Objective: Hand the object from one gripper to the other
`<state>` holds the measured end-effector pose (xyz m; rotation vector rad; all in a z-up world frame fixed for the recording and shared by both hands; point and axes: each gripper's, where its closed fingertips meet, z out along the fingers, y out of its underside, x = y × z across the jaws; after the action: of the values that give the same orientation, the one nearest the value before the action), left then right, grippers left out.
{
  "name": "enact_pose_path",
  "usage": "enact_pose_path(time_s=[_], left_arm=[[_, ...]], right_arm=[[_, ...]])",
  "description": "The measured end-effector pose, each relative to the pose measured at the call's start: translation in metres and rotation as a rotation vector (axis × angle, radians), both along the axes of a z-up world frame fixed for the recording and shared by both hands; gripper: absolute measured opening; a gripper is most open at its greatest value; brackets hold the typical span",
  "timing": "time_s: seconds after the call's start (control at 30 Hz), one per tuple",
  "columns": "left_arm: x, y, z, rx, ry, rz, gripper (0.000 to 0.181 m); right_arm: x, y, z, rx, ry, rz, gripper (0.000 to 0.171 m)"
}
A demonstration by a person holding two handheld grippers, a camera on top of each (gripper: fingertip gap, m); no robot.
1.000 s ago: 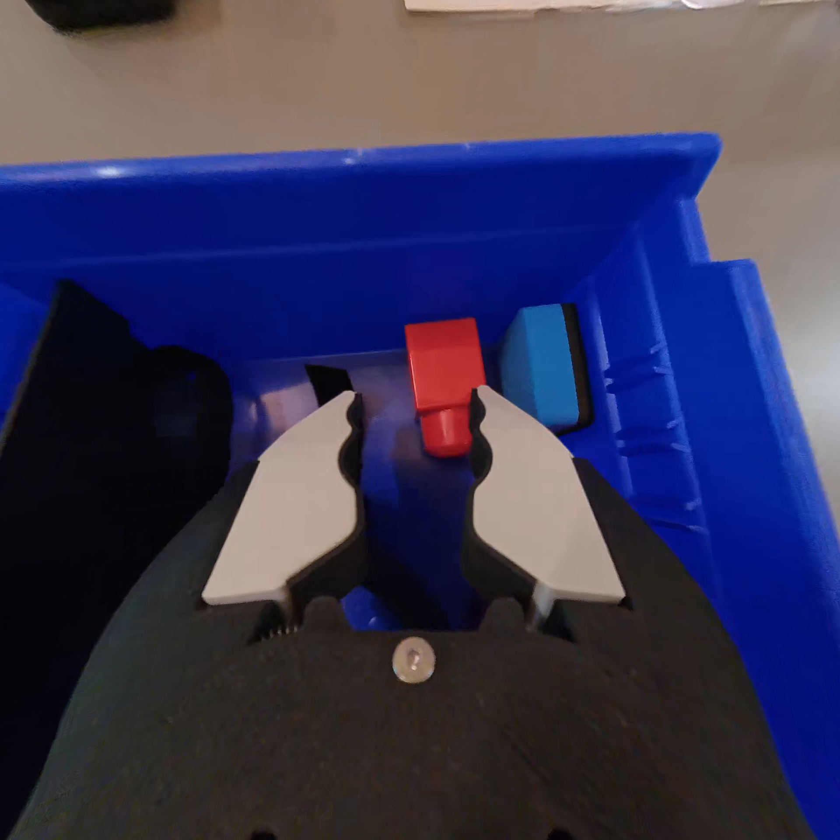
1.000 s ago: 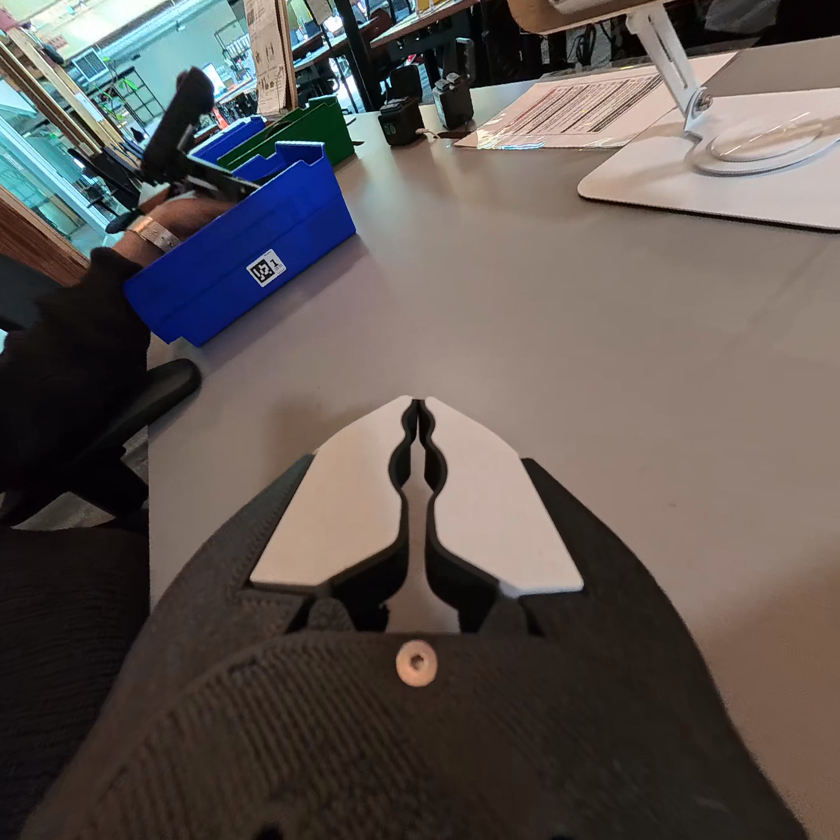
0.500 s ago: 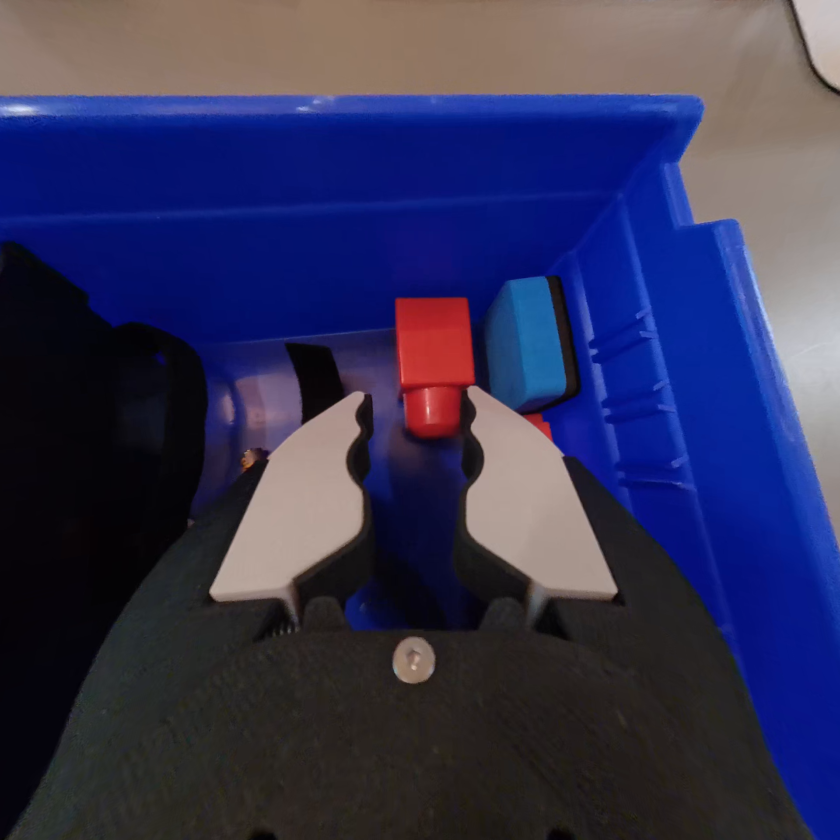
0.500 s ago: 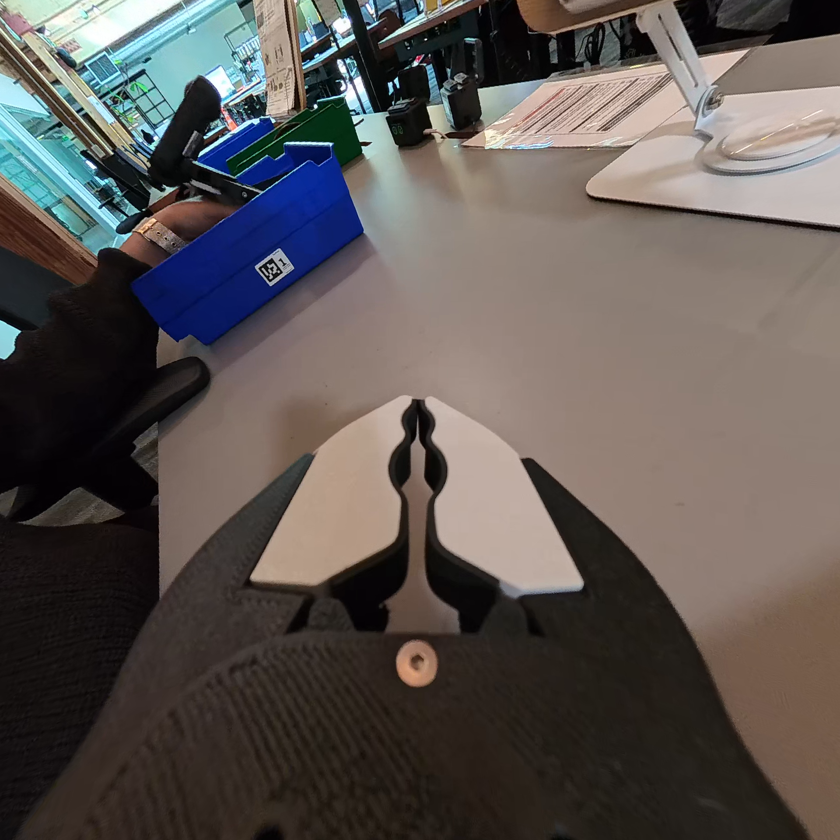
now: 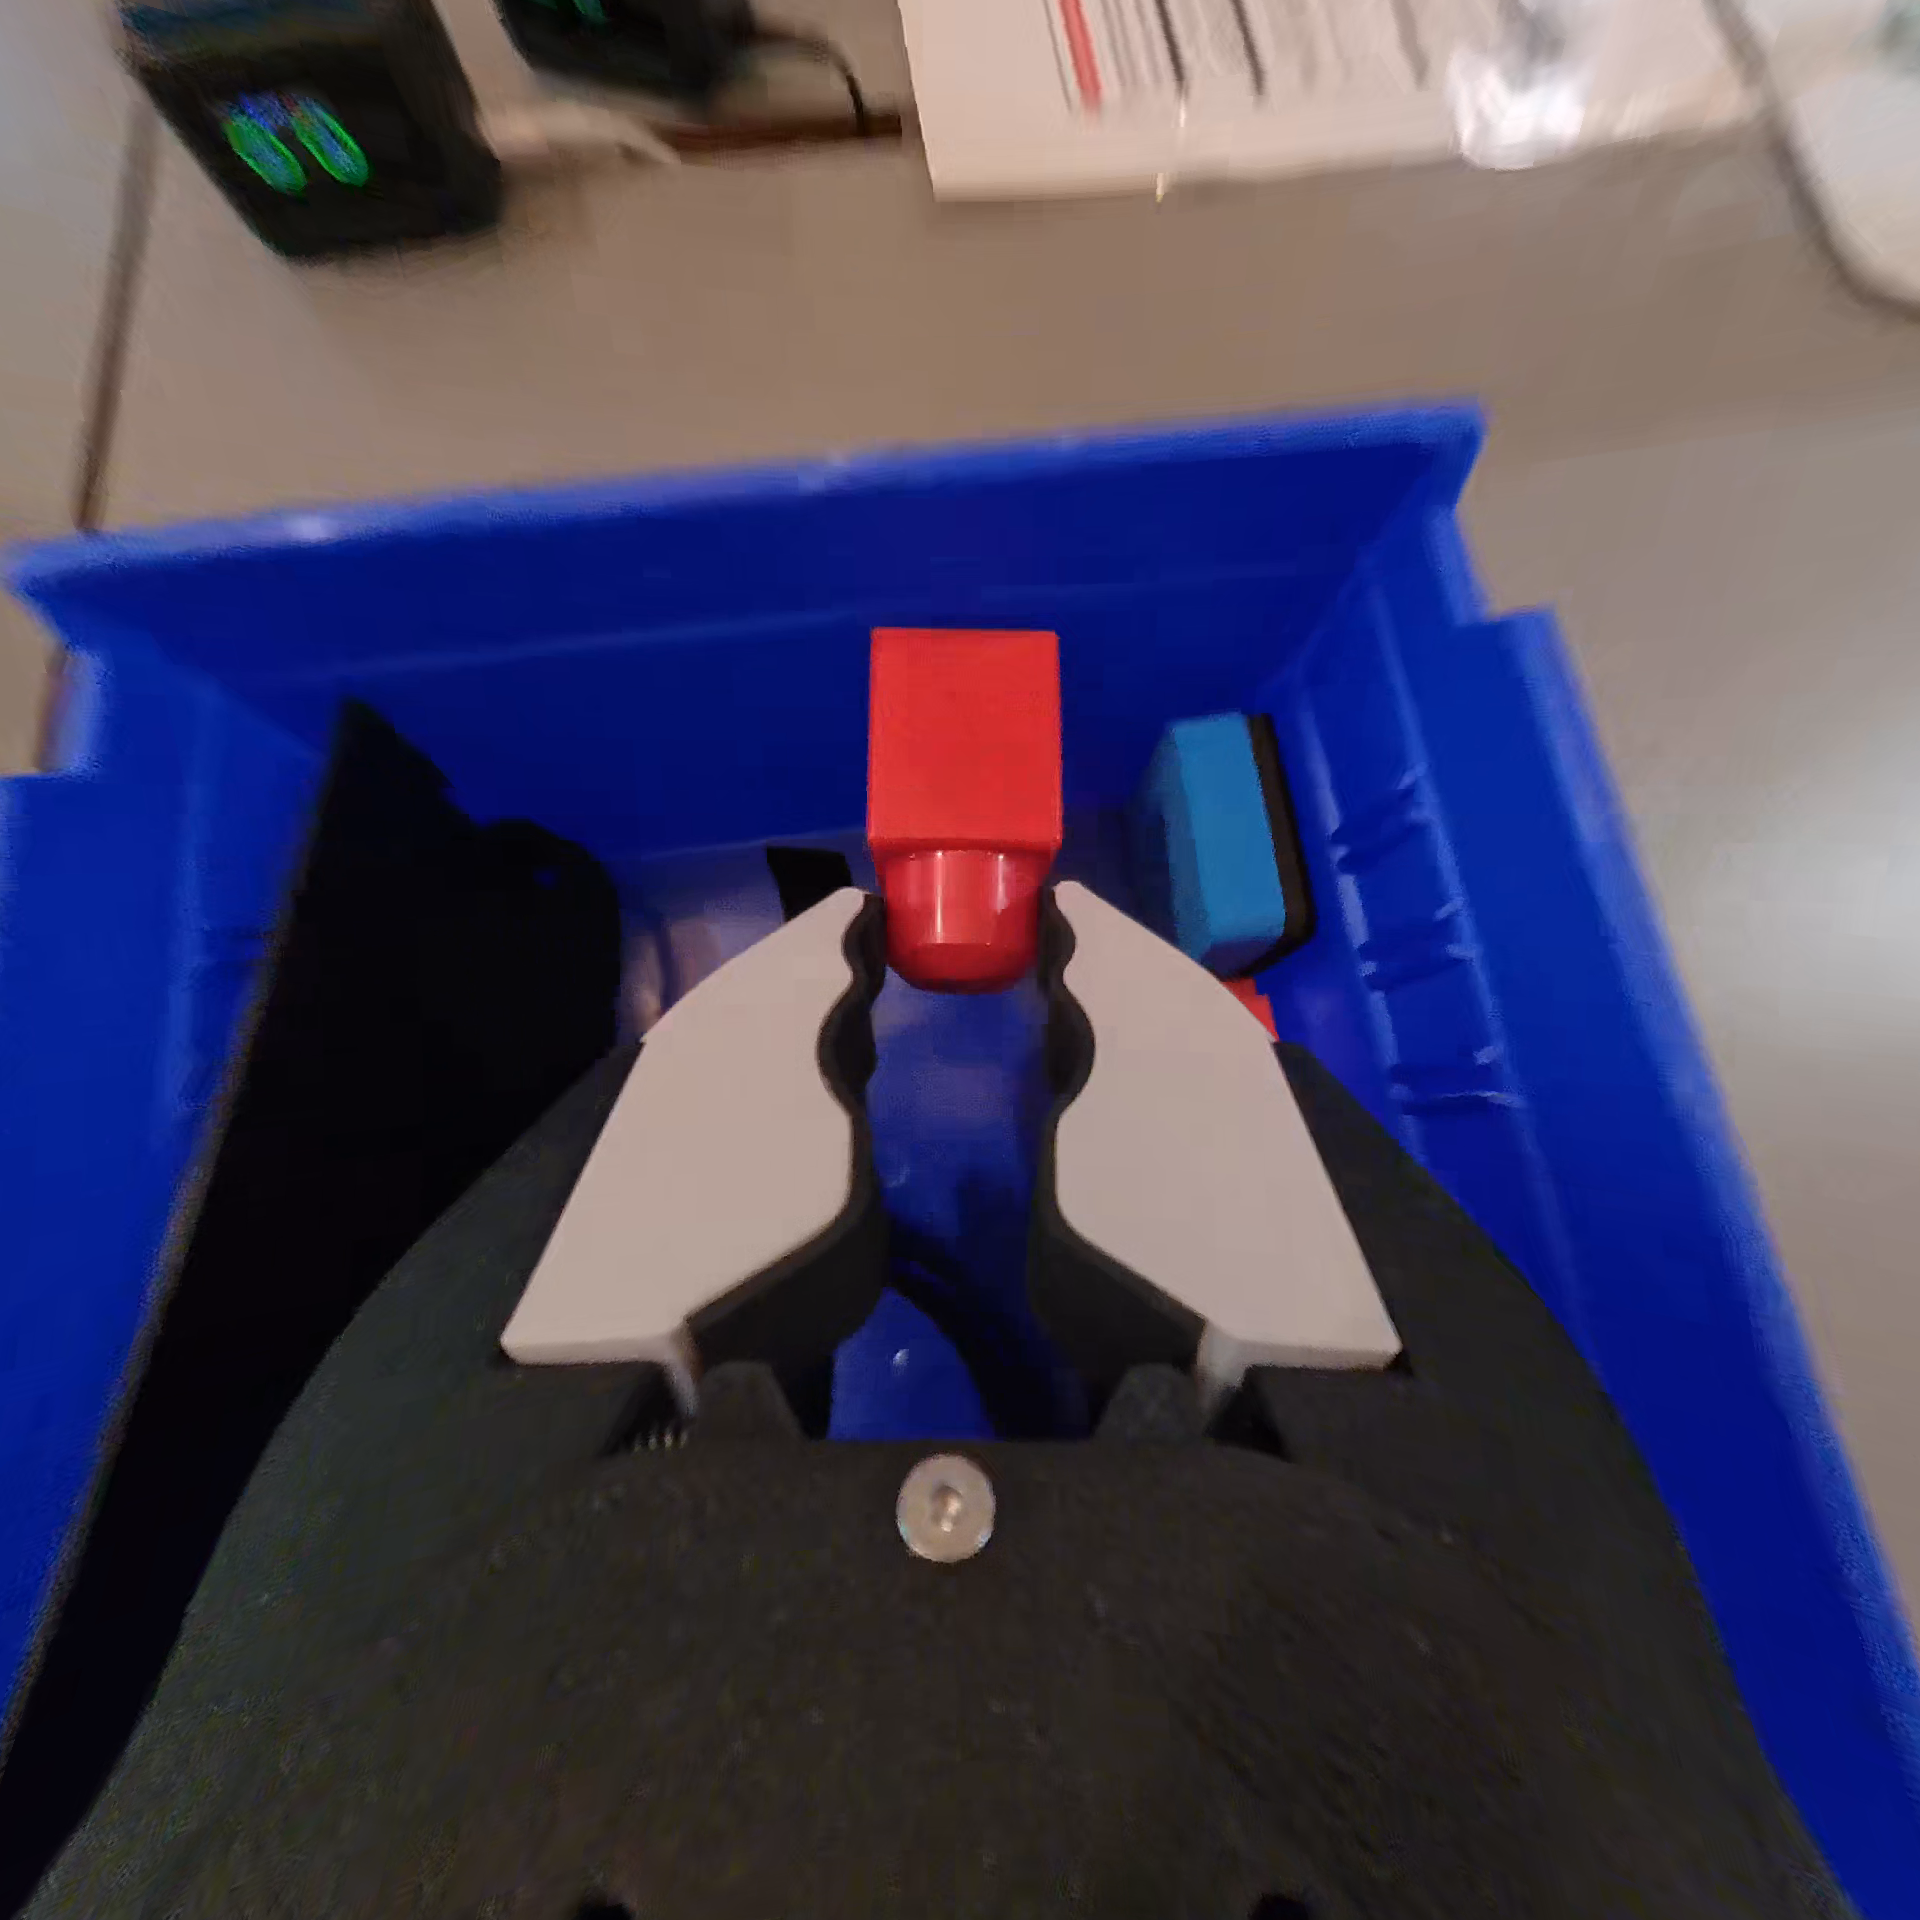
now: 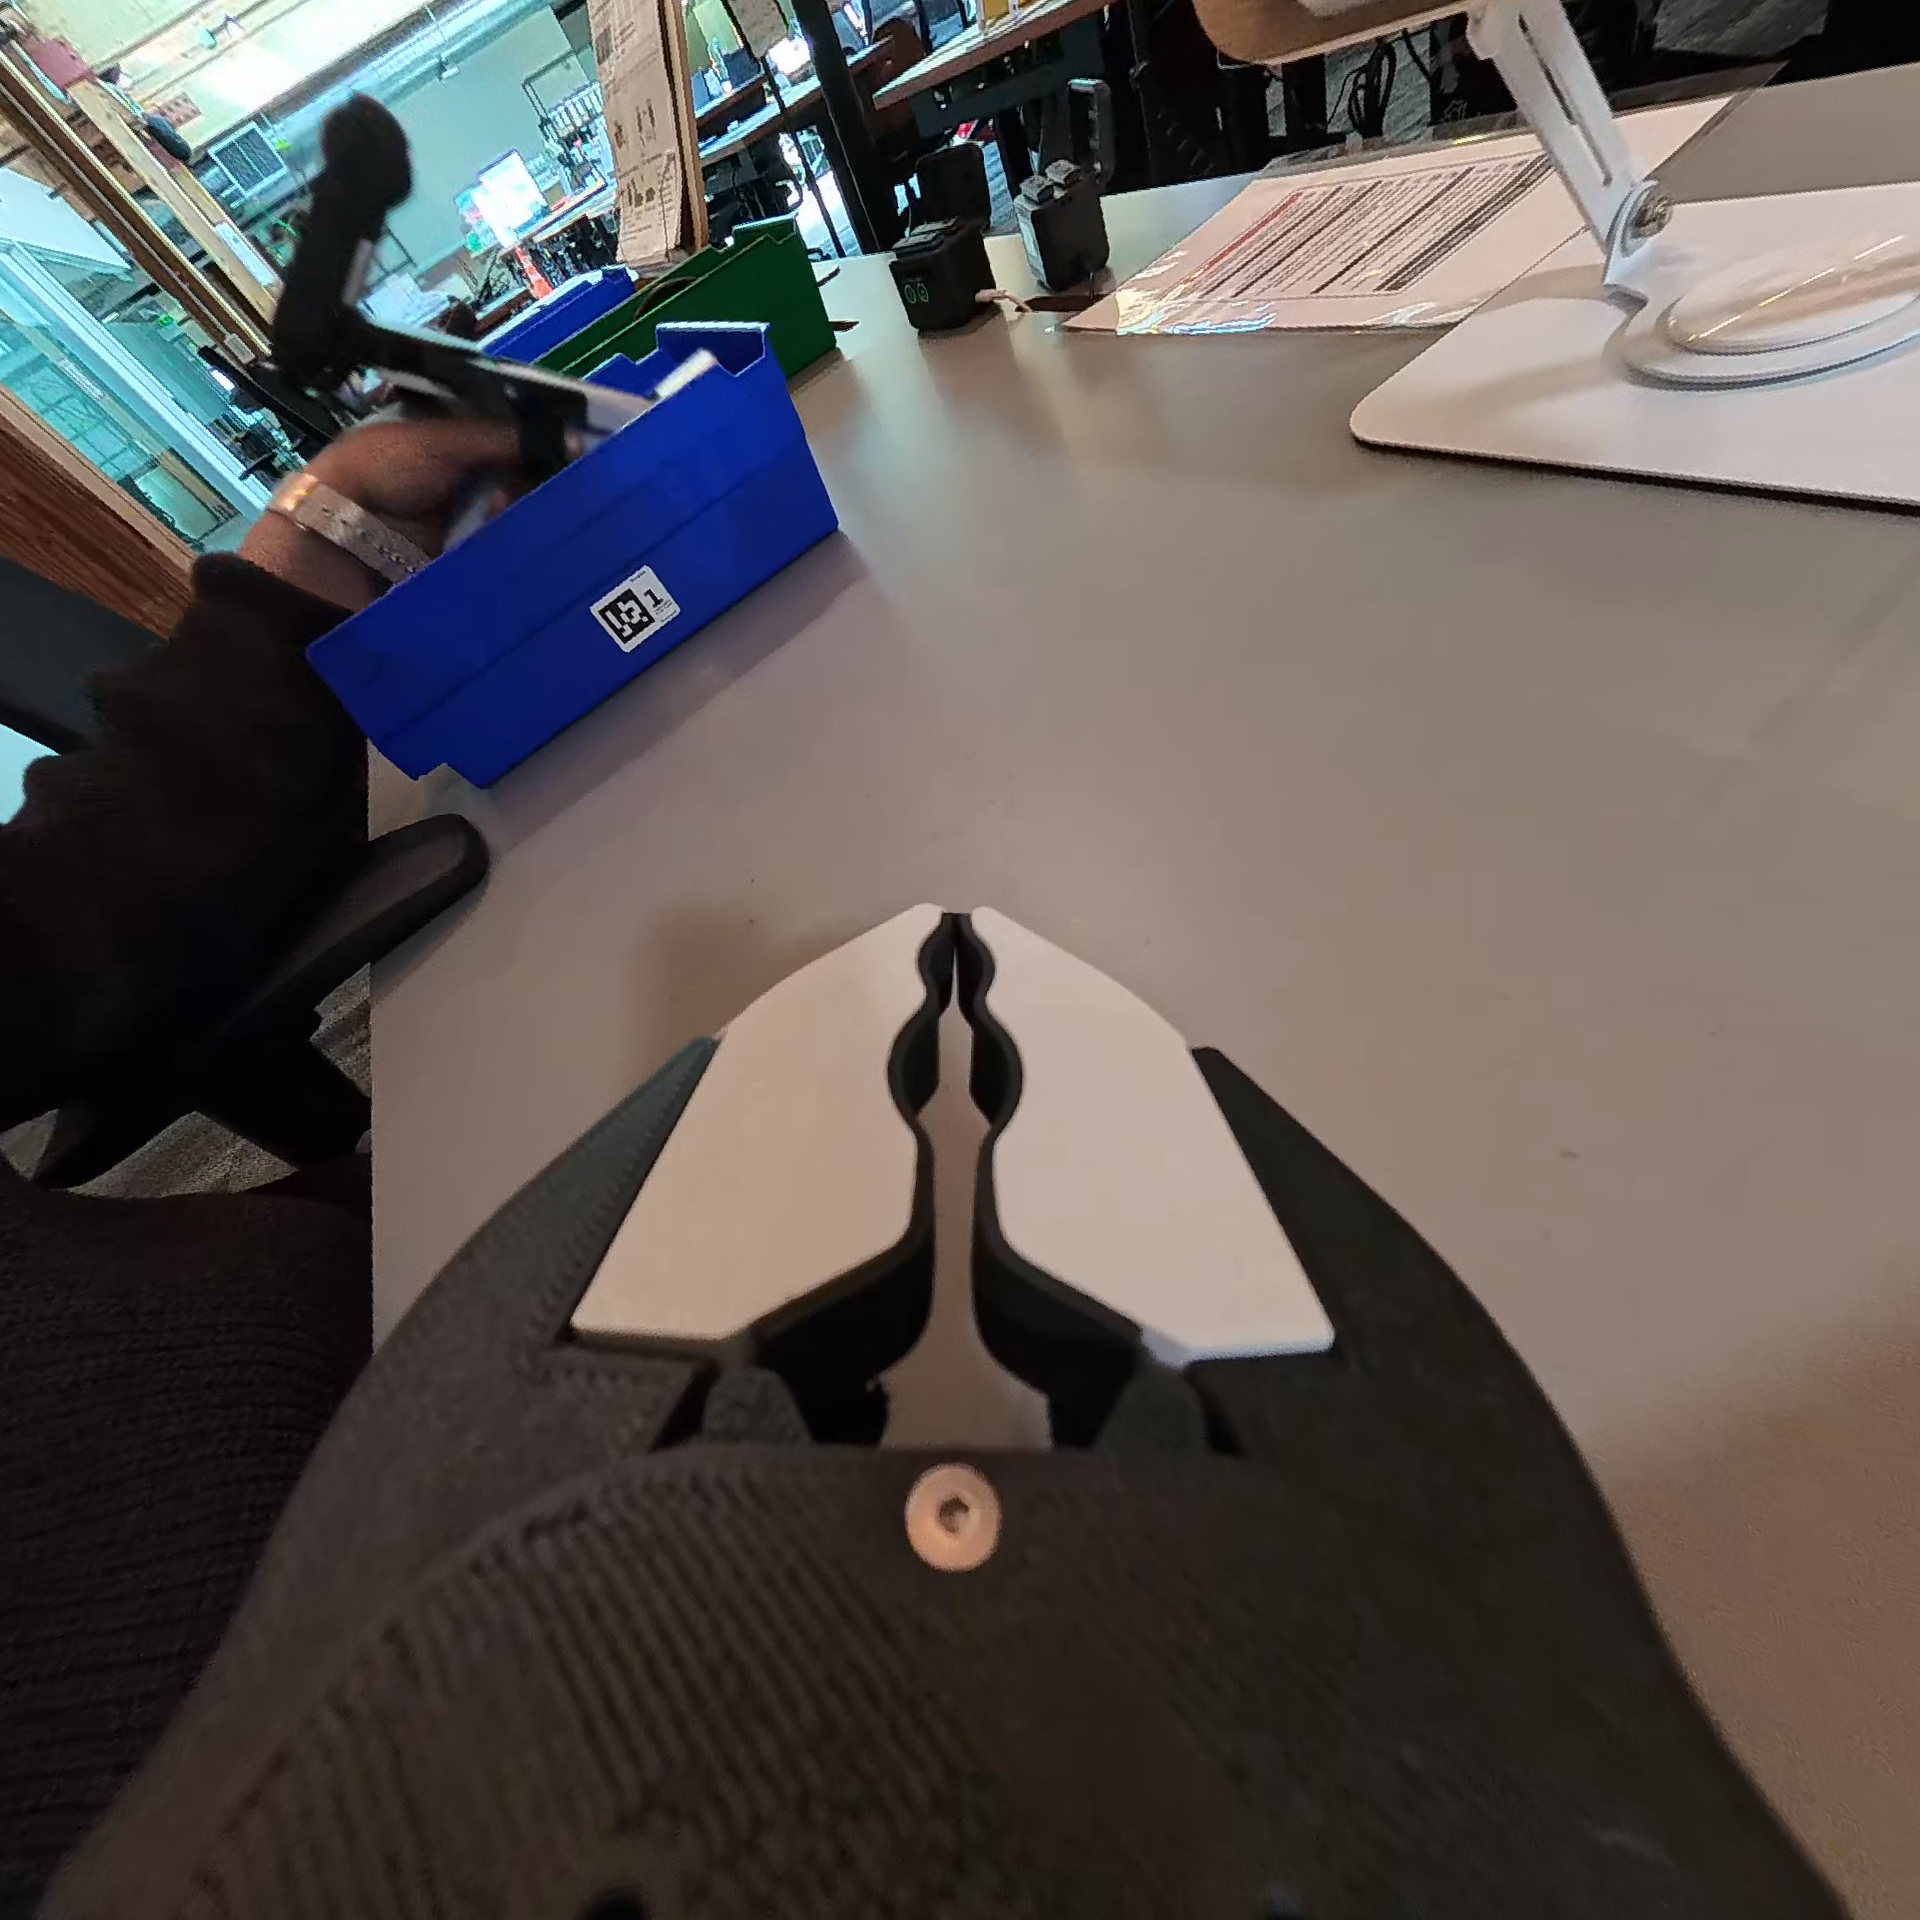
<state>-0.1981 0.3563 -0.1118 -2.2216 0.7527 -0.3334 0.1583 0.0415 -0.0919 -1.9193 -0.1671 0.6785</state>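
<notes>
Left gripper (image 5: 961,914) clamps the red object (image 5: 964,769) over the blue bin (image 5: 1621,1143).

The red object is glossy plastic, a square block with a rounded round stub; both fingertips pinch that stub, where half a second ago they stood apart short of it. It now sits higher against the bin's far wall, beside a light-blue block (image 5: 1210,842). The bin's side bears a white sticker (image 6: 635,608) with a black square code. The right gripper (image 6: 954,920) rests nearly closed and empty above the grey table (image 6: 1299,727).
</notes>
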Motion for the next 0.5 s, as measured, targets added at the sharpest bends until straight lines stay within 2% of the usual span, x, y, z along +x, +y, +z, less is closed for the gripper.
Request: enact_pose_path(time_s=[0.13,0.3,0.4,0.5], left_arm=[[0.0,-0.007,0.076,0.162,-0.185,0.01,0.03],[0.045,-0.052,0.166,0.309,-0.43,-0.15,0.029],[0.098,-0.094,0.191,0.293,-0.549,-0.335,0.029],[0.154,-0.133,0.179,0.249,-0.492,-0.512,0.029]], right_arm=[[-0.001,0.001,-0.001,-0.003,0.002,0.002,0.0],[-0.002,0.0,0.0,0.005,-0.012,0.005,0.0],[-0.004,0.0,0.001,0.017,-0.023,0.01,0.0],[-0.005,-0.001,0.005,0.042,-0.032,0.013,0.002]])
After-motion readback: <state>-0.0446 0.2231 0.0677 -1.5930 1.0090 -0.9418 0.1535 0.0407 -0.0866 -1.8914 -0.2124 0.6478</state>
